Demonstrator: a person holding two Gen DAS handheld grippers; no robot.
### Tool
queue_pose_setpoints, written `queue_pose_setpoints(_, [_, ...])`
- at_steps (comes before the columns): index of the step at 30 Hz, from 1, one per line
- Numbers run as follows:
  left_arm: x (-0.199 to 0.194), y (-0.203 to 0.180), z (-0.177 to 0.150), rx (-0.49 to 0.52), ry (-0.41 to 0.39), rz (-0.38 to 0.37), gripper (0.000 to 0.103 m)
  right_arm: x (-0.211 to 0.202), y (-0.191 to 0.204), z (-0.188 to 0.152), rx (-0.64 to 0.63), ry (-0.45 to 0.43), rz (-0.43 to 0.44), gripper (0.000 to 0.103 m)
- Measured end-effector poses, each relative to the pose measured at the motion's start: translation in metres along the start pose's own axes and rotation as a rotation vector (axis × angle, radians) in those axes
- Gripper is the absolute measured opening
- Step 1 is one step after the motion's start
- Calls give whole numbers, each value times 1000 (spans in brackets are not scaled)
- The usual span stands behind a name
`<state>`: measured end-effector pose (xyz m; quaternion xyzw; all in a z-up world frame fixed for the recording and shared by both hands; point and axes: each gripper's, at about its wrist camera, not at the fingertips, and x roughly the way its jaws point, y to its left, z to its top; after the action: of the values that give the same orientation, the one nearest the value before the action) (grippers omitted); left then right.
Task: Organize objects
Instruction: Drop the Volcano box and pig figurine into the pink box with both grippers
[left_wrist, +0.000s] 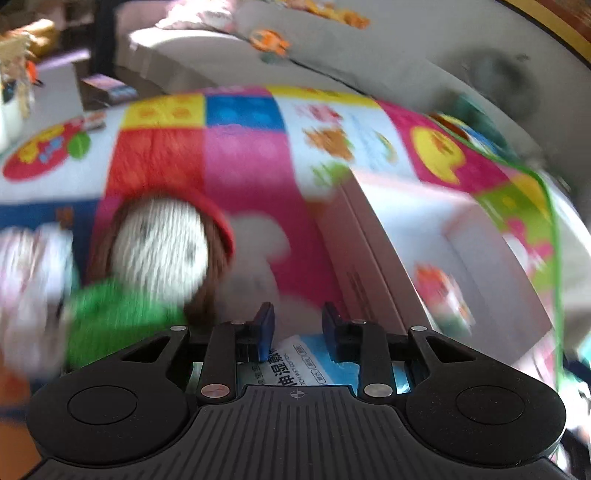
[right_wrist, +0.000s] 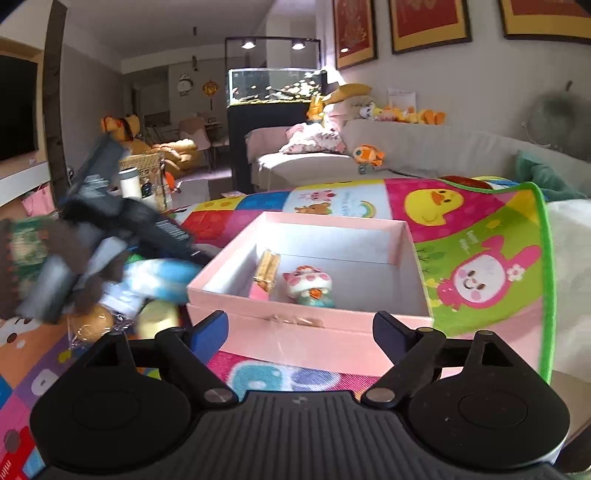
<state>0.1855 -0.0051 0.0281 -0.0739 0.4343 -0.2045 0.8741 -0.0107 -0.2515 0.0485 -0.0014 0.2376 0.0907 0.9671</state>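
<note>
Left gripper, fingers narrowed on a blue-white wipes packet, mid-carry, blurred. Pink box just right. Right gripper spread, empty, near box front. Next: carry packet over rim, release.

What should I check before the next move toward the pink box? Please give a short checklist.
1. Left hand-held gripper holds something: ok, narrowed around a blue-white packet.
2. Grip firm: cannot tell, the contact is partly hidden.
3. Right hand-held gripper free: ok, open and empty.
4. Pink box open: ok, no lid on it.
5. Room inside the box: ok, only a small toy and a biscuit pack.
6. Left view sharp: not ok, blurred.
</note>
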Motion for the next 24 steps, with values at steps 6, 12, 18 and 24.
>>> queue_pose_setpoints(6, [-53, -15, -67, -4, 58, -138, 30, 5, -15, -8, 118, 8, -22, 86])
queue_pose_setpoints(12, [-144, -45, -125, 176, -158, -97, 30, 1, -12, -24, 137, 13, -33, 90])
queue_pose_setpoints(18, [-184, -41, -177, 278, -112, 187, 33, 7, -15, -34, 162, 43, -63, 100])
queue_pose_setpoints(24, [-160, -13, -198, 249, -2, 312, 32, 11, -22, -35, 200, 69, -74, 103])
